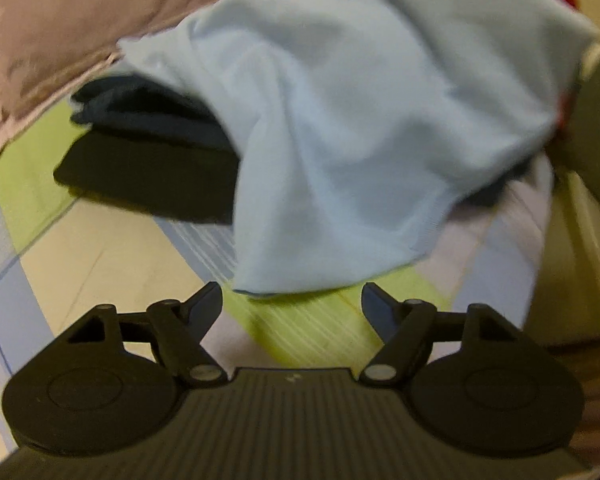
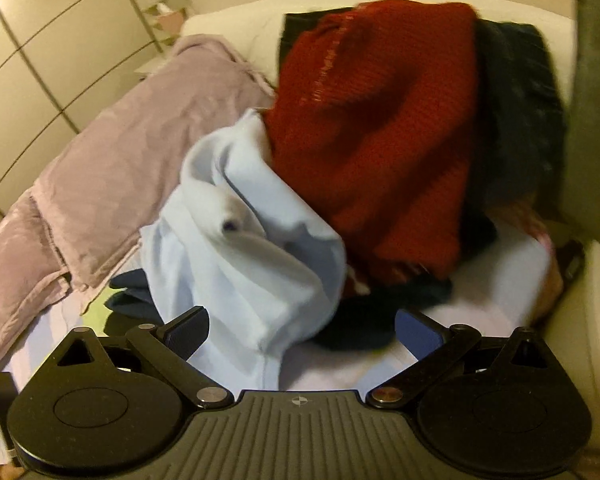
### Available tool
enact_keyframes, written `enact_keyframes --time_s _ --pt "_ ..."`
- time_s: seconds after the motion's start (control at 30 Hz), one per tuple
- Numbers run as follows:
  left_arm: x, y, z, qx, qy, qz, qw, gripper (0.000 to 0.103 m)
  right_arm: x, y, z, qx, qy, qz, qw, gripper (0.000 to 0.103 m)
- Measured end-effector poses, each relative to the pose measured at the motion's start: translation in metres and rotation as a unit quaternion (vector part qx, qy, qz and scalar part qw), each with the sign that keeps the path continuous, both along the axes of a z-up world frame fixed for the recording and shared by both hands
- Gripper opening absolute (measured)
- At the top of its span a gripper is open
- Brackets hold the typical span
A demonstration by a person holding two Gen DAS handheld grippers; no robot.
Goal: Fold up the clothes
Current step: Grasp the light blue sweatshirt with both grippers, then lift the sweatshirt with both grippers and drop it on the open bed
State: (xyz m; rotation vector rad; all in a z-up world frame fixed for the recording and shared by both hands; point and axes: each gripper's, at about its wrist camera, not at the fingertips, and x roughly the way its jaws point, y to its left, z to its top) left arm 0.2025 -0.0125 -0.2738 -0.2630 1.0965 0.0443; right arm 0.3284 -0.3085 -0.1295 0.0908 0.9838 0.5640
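My left gripper open wide, holds nothing; blue shirt hem just beyond fingertips, on bed. My right gripper open, empty, over same shirt; red sweater far behind.

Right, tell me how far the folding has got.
Done: a dark stack beside the pile looks folded already. In hand: nothing yet; the left gripper is open just short of the blue top's hem, and the right gripper is open over the same top, pads not on it. Left: the blue top, the red knit and the dark clothes behind it still lie heaped.
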Motion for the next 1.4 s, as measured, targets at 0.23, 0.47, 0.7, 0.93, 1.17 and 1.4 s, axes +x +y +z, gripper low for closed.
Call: enact_keyframes --time_s 0.23,0.47,0.7,0.93,1.17,1.4 --pt "0.036 0.015 -0.053 -0.012 0.027 0.029 0.9991 0.069 0.03 0.035 -0.022 -0.006 -0.013 0.053 0.998 0.073" --pt "0.05 0.012 -0.057 -0.012 0.004 -0.003 0.9999 0.007 0.048 0.065 -0.039 -0.018 0.03 0.087 0.996 0.012" --pt "-0.004 0.054 0.04 -0.035 -0.13 0.022 0.9906 0.006 0.043 0.073 0.041 0.055 -0.043 0.112 0.991 0.008" --pt "-0.112 0.137 0.2 0.058 -0.32 0.117 0.9383 0.006 0.013 0.105 0.152 0.159 -0.178 0.12 0.964 0.007" --pt "-0.24 0.159 0.324 0.194 -0.411 0.141 0.8798 0.006 -0.078 0.159 0.25 0.272 -0.273 0.187 0.903 0.007" --pt "-0.41 0.174 0.386 0.244 -0.438 0.188 0.8445 0.007 -0.186 0.209 0.287 0.346 -0.261 0.249 0.866 0.007"
